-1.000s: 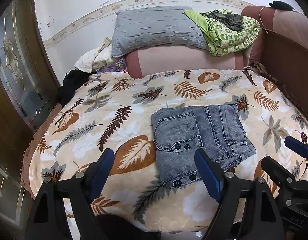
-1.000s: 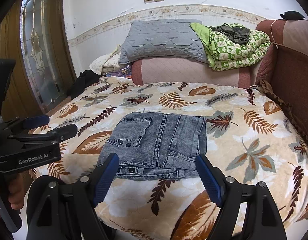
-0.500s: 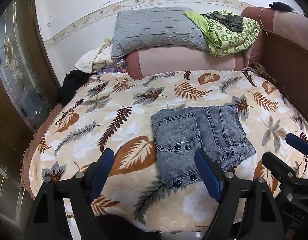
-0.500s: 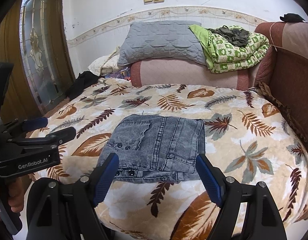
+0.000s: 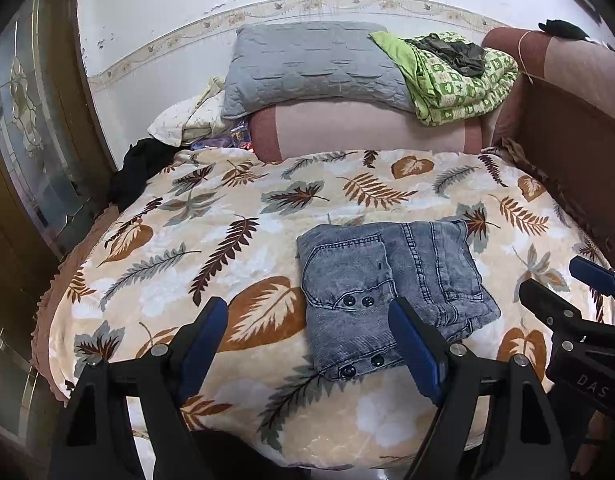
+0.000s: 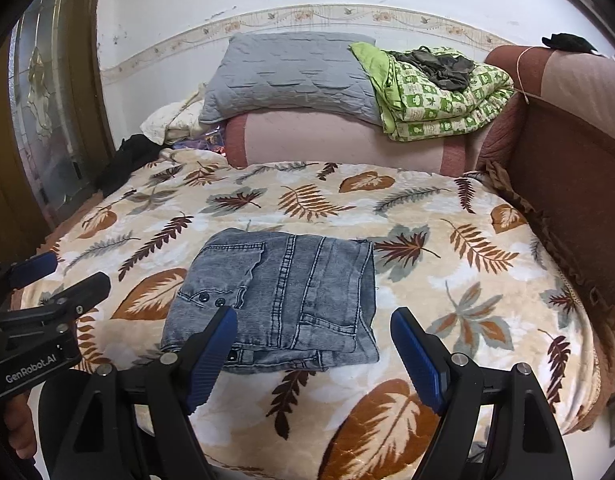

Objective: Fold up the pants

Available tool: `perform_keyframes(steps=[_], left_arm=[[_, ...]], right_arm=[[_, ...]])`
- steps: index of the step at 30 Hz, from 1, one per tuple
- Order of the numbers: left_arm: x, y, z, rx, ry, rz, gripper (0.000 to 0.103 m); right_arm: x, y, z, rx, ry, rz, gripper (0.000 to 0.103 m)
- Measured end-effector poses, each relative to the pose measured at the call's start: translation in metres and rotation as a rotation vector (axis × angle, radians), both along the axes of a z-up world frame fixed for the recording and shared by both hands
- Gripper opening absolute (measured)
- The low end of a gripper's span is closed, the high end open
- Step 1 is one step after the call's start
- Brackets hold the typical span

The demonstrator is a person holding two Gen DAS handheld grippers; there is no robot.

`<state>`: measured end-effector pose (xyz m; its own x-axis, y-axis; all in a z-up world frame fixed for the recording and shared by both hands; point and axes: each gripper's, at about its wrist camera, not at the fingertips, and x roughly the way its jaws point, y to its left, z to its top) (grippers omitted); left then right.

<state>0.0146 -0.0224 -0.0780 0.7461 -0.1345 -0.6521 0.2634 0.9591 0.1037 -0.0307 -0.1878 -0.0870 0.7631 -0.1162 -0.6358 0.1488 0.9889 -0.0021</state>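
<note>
Grey-blue denim pants [image 5: 387, 280] lie folded into a compact rectangle on the leaf-print blanket [image 5: 227, 240]; they also show in the right wrist view [image 6: 283, 300]. My left gripper [image 5: 307, 320] is open and empty, held above the bed's near edge, just in front of the pants. My right gripper [image 6: 313, 332] is open and empty, also in front of the pants. The right gripper shows at the right edge of the left wrist view [image 5: 567, 292], and the left gripper at the left edge of the right wrist view [image 6: 63, 280].
A grey pillow [image 5: 315, 64] and a green patterned quilt [image 5: 459, 76] rest on a pink bolster [image 5: 367, 128] at the far side. A brown sofa arm [image 6: 567, 160] borders the right. A wooden glass door [image 5: 31, 140] stands left. Dark cloth [image 5: 139, 164] lies by it.
Both grippers have drawn back slightly from the bed. The folded pants have not moved.
</note>
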Motion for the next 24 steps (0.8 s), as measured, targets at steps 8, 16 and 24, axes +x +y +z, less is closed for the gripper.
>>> perform_keyframes(steps=[8, 16, 24], left_arm=[[-0.003, -0.002, 0.001, -0.014, -0.011, -0.014, 0.083], [-0.004, 0.001, 0.002, -0.047, -0.007, -0.024, 0.083], [-0.006, 0.000, 0.004, -0.057, -0.016, -0.033, 0.083]], right_arm=[[0.000, 0.006, 0.002, -0.038, -0.004, 0.006, 0.082], [0.001, 0.012, 0.003, -0.066, -0.007, 0.014, 0.082], [0.003, 0.020, 0.010, -0.101, -0.026, 0.033, 0.082]])
